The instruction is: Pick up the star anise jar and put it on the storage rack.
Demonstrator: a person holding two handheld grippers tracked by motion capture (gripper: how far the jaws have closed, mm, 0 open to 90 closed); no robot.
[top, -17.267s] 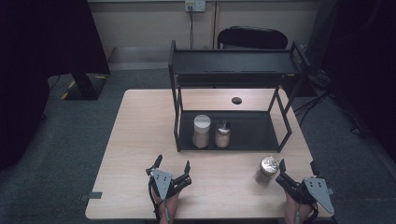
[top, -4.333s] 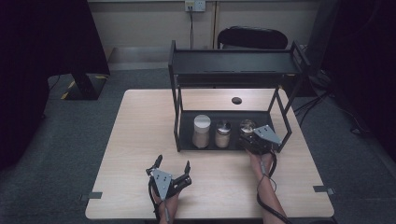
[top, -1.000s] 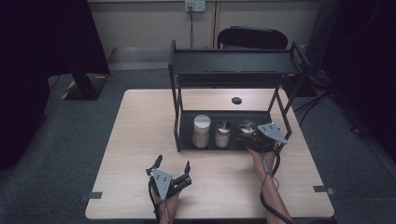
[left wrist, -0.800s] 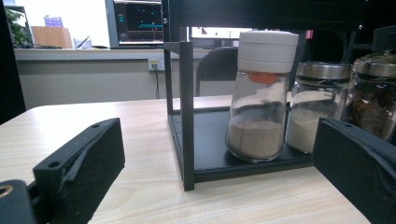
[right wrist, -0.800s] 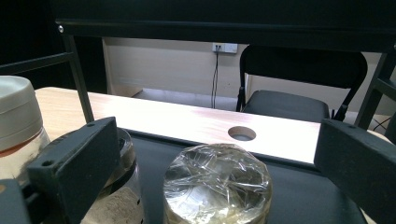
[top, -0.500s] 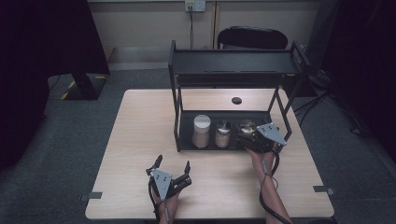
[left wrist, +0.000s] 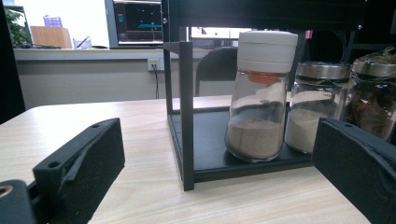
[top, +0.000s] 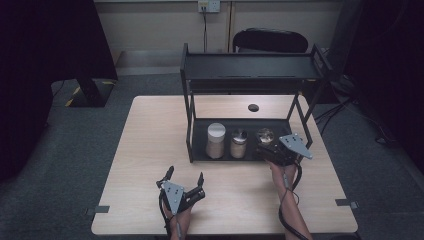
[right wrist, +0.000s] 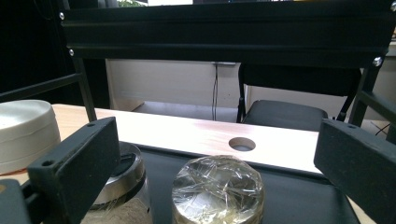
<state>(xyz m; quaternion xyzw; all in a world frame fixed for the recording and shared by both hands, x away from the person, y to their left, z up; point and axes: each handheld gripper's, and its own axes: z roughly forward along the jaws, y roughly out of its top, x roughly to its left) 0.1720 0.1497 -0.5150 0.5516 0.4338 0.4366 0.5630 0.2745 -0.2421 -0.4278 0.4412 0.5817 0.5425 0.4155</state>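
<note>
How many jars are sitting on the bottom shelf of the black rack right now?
3, in a row: white-capped jar on the left, steel-lidded jar in the middle, film-covered jar on the right, in front of the right gripper.

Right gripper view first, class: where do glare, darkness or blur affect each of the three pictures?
Right gripper view: glare glints off the film-covered jar lid, and the near jaws look soft. Left gripper view: the windows behind are blown out white. High view: the room edges fall into deep shadow while the table is evenly lit.
</note>
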